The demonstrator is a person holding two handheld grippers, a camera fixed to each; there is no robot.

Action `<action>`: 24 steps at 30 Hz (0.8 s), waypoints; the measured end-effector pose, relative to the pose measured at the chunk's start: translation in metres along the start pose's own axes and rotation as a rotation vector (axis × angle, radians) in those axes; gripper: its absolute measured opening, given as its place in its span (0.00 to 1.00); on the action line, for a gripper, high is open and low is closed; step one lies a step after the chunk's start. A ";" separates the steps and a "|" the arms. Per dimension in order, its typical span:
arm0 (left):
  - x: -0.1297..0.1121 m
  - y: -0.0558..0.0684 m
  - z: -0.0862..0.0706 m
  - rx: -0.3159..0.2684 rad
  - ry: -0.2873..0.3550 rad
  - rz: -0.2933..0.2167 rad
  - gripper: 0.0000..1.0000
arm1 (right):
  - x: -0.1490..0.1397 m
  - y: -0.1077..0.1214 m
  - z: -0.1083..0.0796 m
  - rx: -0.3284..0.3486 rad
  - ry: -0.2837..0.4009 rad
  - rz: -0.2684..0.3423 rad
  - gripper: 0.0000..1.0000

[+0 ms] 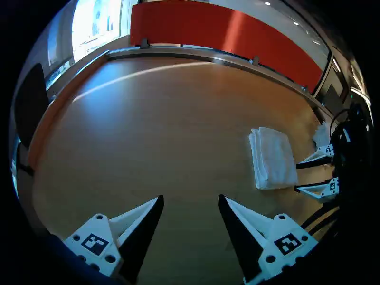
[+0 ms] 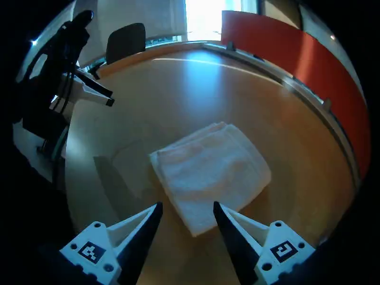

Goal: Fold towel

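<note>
Left claw (image 1: 190,199): wide, nothing between the fingers, only bare table (image 1: 166,118) under the gap. It hangs over the wood well apart from the towel (image 1: 271,159).

Right claw (image 2: 187,205): also wide, gripping nothing. In the right gripper view the towel's (image 2: 211,173) near corner sits in the gap between the two fingers, with neither finger pressing on it. Can't tell whether the tips touch the cloth or hover just above it.

In the left gripper view the right claw (image 1: 297,176) comes in from the right. Both its tips are at the towel's right edge, one near each end of that edge.

Towel: white, folded into a compact thick rectangle with the layers visible along one side. It lies flat on the table, toward the right in the left gripper view and mid-table, just ahead of the fingers, in the right gripper view.

The left claw (image 2: 110,98) shows in the right gripper view at upper left, off to the side of the towel with bare table between them. The dark shape holding it is hard to make out.

Table: light wood, glossy, with a bright streak of glare across it.

Beyond it:
- red panel (image 1: 213,28) along the far edge, also at (image 2: 304,52)
- dark chair (image 2: 126,40) at the table's end
- bright window (image 2: 204,16) behind the chair
</note>
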State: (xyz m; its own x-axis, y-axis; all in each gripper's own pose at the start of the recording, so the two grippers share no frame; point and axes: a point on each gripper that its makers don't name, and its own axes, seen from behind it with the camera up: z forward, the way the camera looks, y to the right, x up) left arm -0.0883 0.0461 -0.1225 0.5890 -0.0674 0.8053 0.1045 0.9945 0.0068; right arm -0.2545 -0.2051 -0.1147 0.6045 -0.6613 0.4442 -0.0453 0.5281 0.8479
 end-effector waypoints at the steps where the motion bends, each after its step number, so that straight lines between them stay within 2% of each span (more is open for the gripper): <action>1: 0.000 0.000 0.000 0.000 0.000 0.000 0.84 | -0.004 0.000 0.000 -0.002 -0.005 0.005 0.82; 10: 0.000 0.003 0.001 -0.005 -0.002 0.004 0.84 | -0.023 0.003 0.001 -0.019 -0.032 0.037 0.82; 20: 0.000 0.003 0.001 -0.007 -0.001 0.002 0.84 | -0.038 0.008 0.004 -0.045 -0.067 0.059 0.70; 24: 0.001 0.003 0.001 -0.007 -0.001 0.003 0.84 | -0.041 0.010 0.004 -0.053 -0.074 0.061 0.68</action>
State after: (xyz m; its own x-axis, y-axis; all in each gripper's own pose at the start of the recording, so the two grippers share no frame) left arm -0.0885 0.0492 -0.1212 0.5887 -0.0639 0.8058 0.1082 0.9941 -0.0001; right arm -0.2830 -0.1753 -0.1230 0.5416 -0.6633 0.5164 -0.0366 0.5951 0.8028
